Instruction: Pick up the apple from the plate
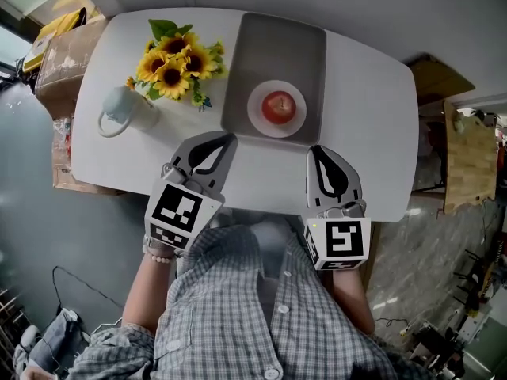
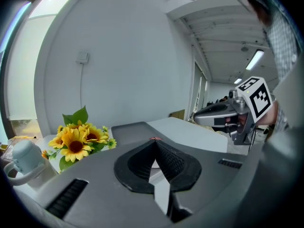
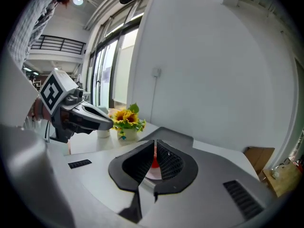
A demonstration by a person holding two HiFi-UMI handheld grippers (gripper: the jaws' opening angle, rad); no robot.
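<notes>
A red apple (image 1: pixel 279 107) sits on a small white plate (image 1: pixel 256 118), which rests on a grey rectangular tray (image 1: pixel 273 46) at the table's far middle. My left gripper (image 1: pixel 231 138) is shut and empty, its tips just short of the tray's near left corner. The right gripper (image 1: pixel 315 149) is shut too, with nothing in it, just below the tray's near right corner. In the right gripper view a strip of the apple (image 3: pixel 154 161) shows behind the closed jaws (image 3: pixel 155 142). The left gripper view shows only a red sliver (image 2: pixel 154 138) over its closed tips (image 2: pixel 155 141).
A bunch of sunflowers (image 1: pixel 176 62) and a pale mug (image 1: pixel 123 108) stand left of the tray on the white table (image 1: pixel 372 133). A cardboard box (image 1: pixel 67 54) sits off the table's left end. The person's checked shirt (image 1: pixel 253 307) fills the near side.
</notes>
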